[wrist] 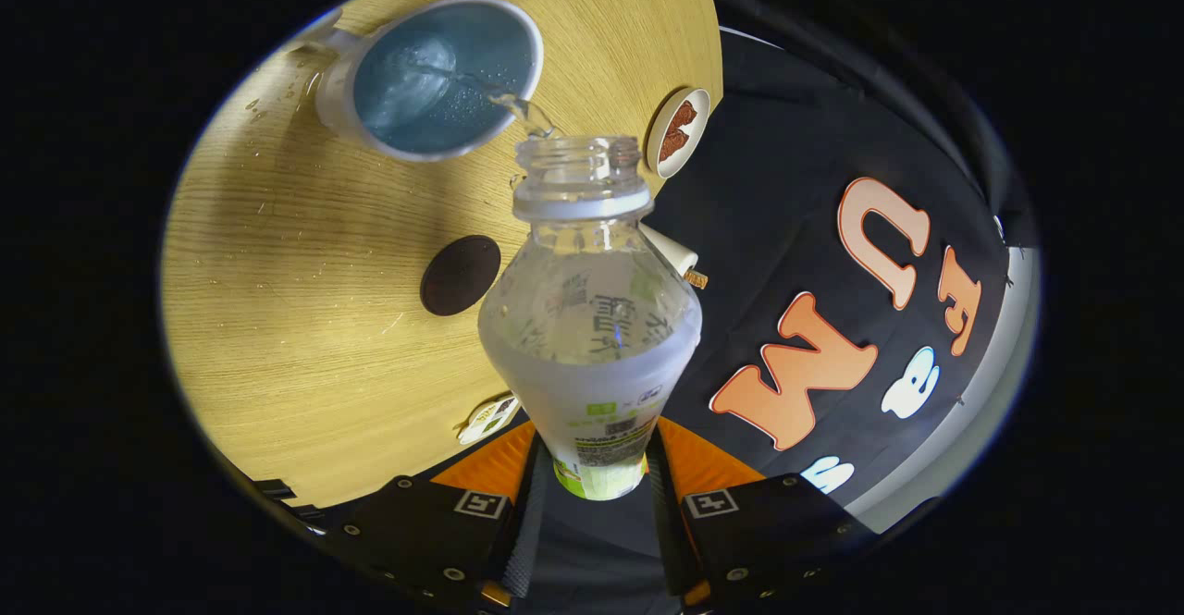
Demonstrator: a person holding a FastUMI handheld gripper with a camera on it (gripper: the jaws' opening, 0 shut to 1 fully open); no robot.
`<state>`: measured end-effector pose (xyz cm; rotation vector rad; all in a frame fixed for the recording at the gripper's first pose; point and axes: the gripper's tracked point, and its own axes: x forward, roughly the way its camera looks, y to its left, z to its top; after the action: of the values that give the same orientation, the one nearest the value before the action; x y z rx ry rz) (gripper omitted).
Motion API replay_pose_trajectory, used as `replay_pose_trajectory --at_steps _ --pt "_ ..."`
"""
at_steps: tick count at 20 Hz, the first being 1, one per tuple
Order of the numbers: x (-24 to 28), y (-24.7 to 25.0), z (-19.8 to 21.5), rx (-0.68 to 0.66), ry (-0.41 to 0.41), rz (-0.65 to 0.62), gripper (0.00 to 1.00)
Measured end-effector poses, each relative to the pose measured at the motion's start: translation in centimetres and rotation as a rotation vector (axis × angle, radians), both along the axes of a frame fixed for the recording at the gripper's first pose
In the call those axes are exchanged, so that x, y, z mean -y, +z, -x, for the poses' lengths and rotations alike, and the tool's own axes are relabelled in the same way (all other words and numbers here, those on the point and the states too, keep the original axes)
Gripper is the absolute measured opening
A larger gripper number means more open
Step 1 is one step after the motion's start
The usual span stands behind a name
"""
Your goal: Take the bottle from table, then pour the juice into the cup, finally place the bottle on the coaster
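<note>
- Bottle (pixel 592 319) sits clamped between the two fingers of the tool (pixel 599 476), both pressing on its lower, labelled end; its uncapped neck points away from the fingers, tipped toward the cup (pixel 435 79).
- Clear liquid streams from the bottle's mouth into the cup, which stands just beyond the neck on the wooden counter (pixel 305 338) and already holds liquid.
- Droplets lie on the counter beside the cup.
- Dark round coaster (pixel 460 274) lies on the counter just beside the bottle's shoulder, apart from the cup.
- A small white dish (pixel 678 131) with brown contents sits at the counter's edge, near the bottle's mouth.
</note>
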<state>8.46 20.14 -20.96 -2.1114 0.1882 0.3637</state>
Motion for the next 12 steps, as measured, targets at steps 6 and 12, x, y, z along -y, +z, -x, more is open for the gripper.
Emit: replay_pose_trajectory --at_steps 6,12 --pt "-0.49 0.4 -0.14 -0.001 0.016 0.017 0.55" --pt "-0.29 0.56 -0.05 -0.005 0.029 0.055 0.55"
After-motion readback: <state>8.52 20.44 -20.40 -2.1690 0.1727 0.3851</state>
